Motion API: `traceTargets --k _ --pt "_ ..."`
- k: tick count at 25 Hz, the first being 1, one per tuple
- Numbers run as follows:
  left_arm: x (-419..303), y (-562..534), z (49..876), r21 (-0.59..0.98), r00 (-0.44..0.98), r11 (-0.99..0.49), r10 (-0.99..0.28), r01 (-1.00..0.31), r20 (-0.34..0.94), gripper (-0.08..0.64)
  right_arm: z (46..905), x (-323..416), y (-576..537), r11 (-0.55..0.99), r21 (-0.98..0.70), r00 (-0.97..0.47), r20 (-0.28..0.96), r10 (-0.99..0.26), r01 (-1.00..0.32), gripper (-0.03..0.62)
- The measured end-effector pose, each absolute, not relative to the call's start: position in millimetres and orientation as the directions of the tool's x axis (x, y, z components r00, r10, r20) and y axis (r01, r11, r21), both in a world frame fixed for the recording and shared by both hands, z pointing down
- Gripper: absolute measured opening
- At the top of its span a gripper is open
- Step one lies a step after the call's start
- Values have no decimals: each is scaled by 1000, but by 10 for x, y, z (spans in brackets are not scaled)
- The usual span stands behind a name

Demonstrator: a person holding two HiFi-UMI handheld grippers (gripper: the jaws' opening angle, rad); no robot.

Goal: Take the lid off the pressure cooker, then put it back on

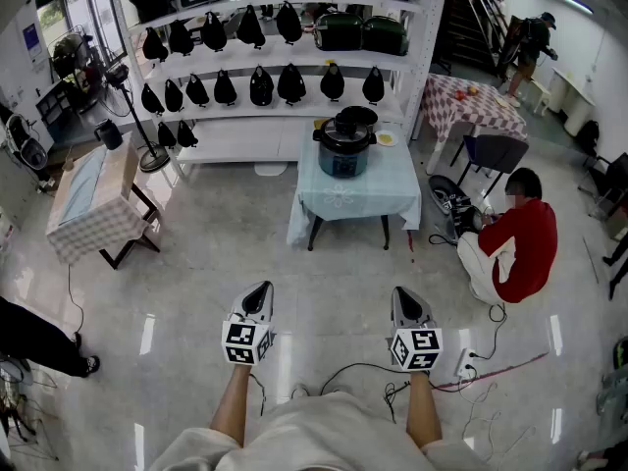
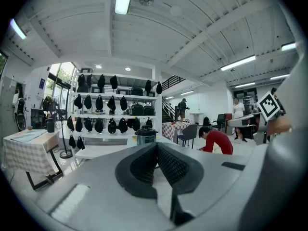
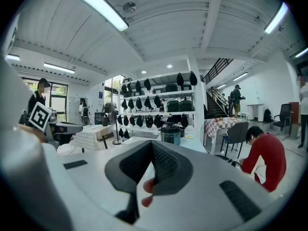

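The person is standing on the shiny floor and is holding both tools forward, side by side and pointing a little downward. The left gripper is keeping its jaws pressed together, and nothing is sitting between the dark ribbed pads. The right gripper is showing the same: its jaws are closed on each other and are pinching nothing.

The pressure cooker is standing well ahead of both grippers, roughly in the line between them, on a small table that a light blue cloth is covering. The lid is sitting on top of the cooker; I cannot tell if it is locked. No gripper is touching it.

Behind the cooker, farther from the grippers, a white shelf rack is carrying rows of black bags. To the right of the right gripper and ahead of it, a person in a red top is crouching on the floor. To the left of the left gripper, a checked table is standing well apart.
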State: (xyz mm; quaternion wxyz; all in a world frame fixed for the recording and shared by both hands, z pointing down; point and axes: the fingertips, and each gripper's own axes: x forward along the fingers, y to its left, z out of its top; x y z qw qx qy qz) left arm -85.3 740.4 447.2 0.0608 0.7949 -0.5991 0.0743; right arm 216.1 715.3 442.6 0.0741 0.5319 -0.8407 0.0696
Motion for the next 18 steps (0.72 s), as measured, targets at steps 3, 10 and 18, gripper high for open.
traceTargets --k 3,10,18 --pt "-851 7423 4453 6 272 -276 -944 -961 186 6 4420 2158 7175 423 -36 -421 199 -885 -905 0" --pt "-833 7462 4454 4 272 -276 -943 -961 190 6 4353 2144 7194 438 -74 -445 160 -881 -896 2" --pt "-796 7486 4484 5 272 -276 -941 -961 200 6 4344 1971 7217 526 -81 -532 139 -835 -847 299"
